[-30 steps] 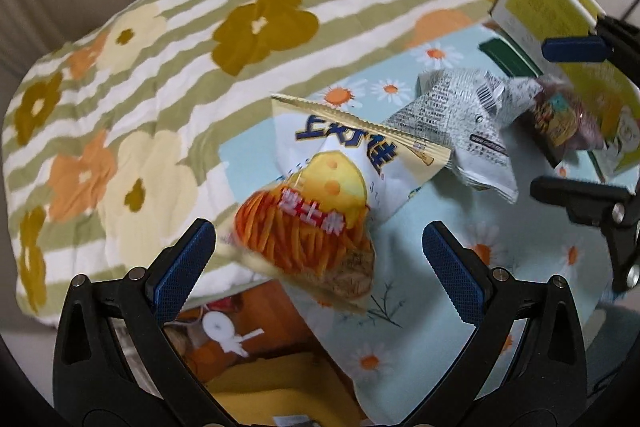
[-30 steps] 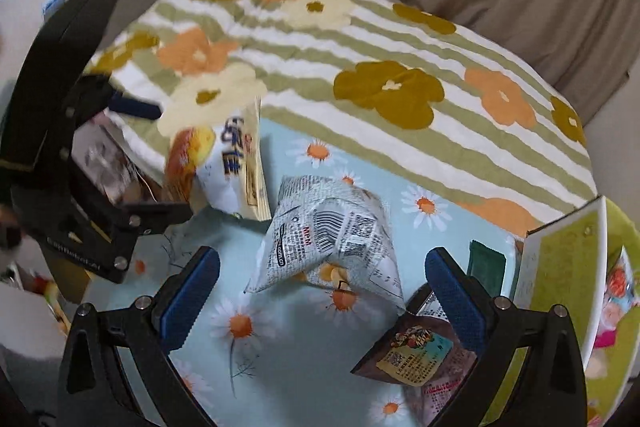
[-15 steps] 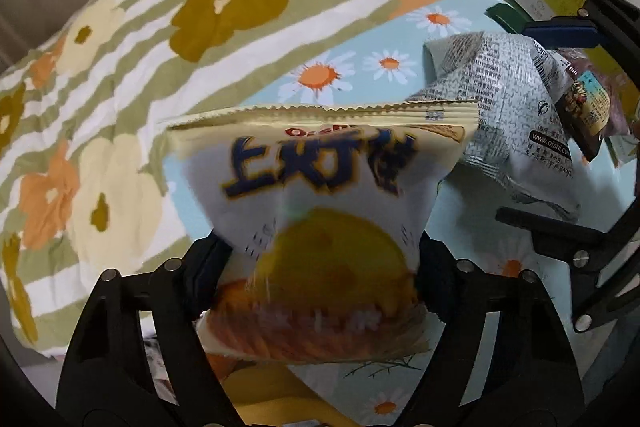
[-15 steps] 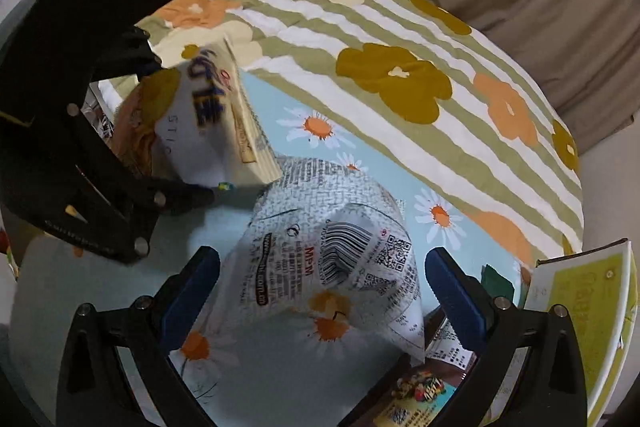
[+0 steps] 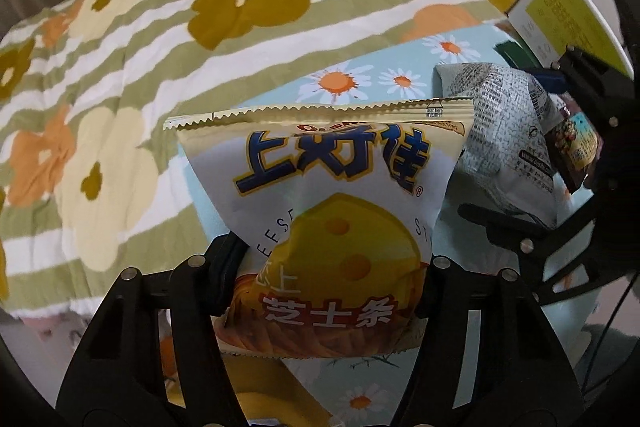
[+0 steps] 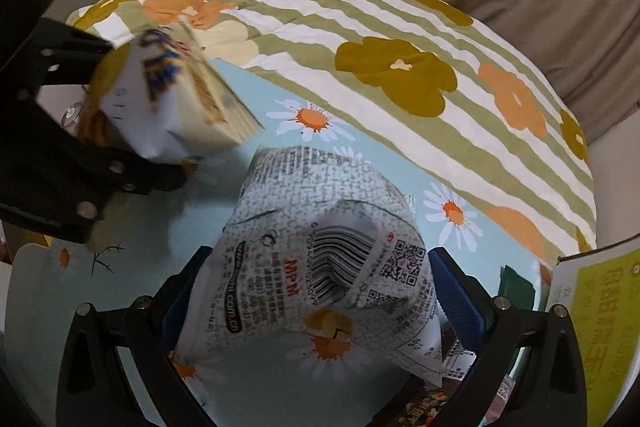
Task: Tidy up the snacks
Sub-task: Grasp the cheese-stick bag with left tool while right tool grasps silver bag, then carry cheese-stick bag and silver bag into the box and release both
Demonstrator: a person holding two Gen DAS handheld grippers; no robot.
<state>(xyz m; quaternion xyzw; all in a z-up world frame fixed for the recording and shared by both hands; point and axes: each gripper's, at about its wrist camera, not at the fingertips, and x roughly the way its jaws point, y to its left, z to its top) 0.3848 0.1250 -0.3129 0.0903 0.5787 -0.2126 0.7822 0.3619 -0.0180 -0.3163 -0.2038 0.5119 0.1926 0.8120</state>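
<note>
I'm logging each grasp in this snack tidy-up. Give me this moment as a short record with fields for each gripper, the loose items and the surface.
left gripper: jaws have just been closing, now pinching the cheese stick bag at its sides
right gripper: open, straddling the grey printed packet; right pad clear of it
loose items: dark small packet beside the grey one; yellow-green box at the right
surface: daisy-print blue cloth, striped flower blanket behind
</note>
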